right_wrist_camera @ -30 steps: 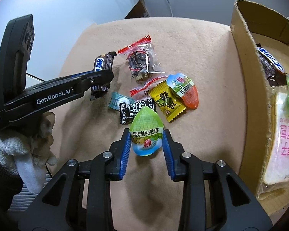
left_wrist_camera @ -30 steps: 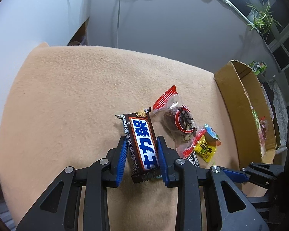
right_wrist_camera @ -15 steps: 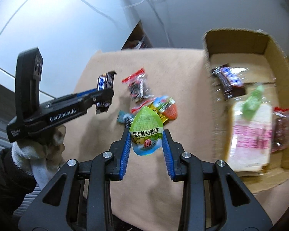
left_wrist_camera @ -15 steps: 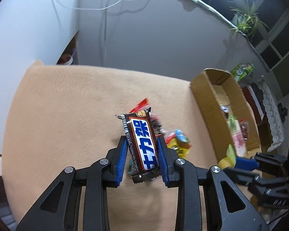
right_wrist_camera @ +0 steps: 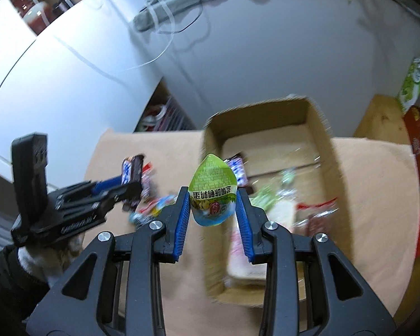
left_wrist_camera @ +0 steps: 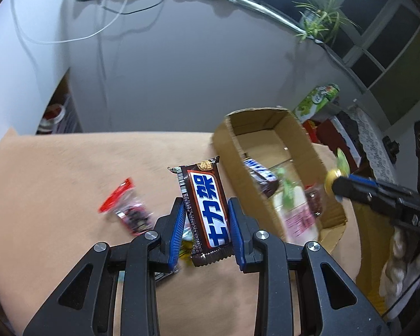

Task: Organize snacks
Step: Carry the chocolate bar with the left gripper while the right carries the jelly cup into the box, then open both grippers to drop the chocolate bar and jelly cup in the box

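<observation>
Across the lower part of both views, a tan cloth-covered table (left_wrist_camera: pixel 70 173), with pale wall and loose white cables behind. On the table's right side, an open cardboard box (left_wrist_camera: pixel 232 151), long and shallow, already partly filled: a chocolate bar in dark wrapper with blue-and-white label (left_wrist_camera: pixel 261 173) near the far end, a pale bread-like pack with pink print (left_wrist_camera: pixel 296 218) nearer, other wrapped items too blurred to tell. Beyond the box, a green carton (left_wrist_camera: pixel 316 100) and a potted plant (left_wrist_camera: pixel 319 19) by the window.

Held above the table, left gripper (left_wrist_camera: pixel 204 221), blue pads clenched on a second chocolate bar (left_wrist_camera: pixel 207 207), brown wrapper with blue characters on white, standing nearly upright between the pads, just left of the box's near wall. Seen from the right wrist, same bar (right_wrist_camera: pixel 131 170) poking out past the left tool, gloved hand (right_wrist_camera: pixel 56 257) beneath.

Over the box's left wall, right gripper (right_wrist_camera: pixel 212 204), pads clamped on a green teardrop snack packet (right_wrist_camera: pixel 212 193), point upward, clear of everything below.

On the cloth left of the box, a clear packet with red end (left_wrist_camera: pixel 123 207), blurred, and a small heap of bright wrapped sweets (right_wrist_camera: pixel 151 210), partly hidden behind the tools.
</observation>
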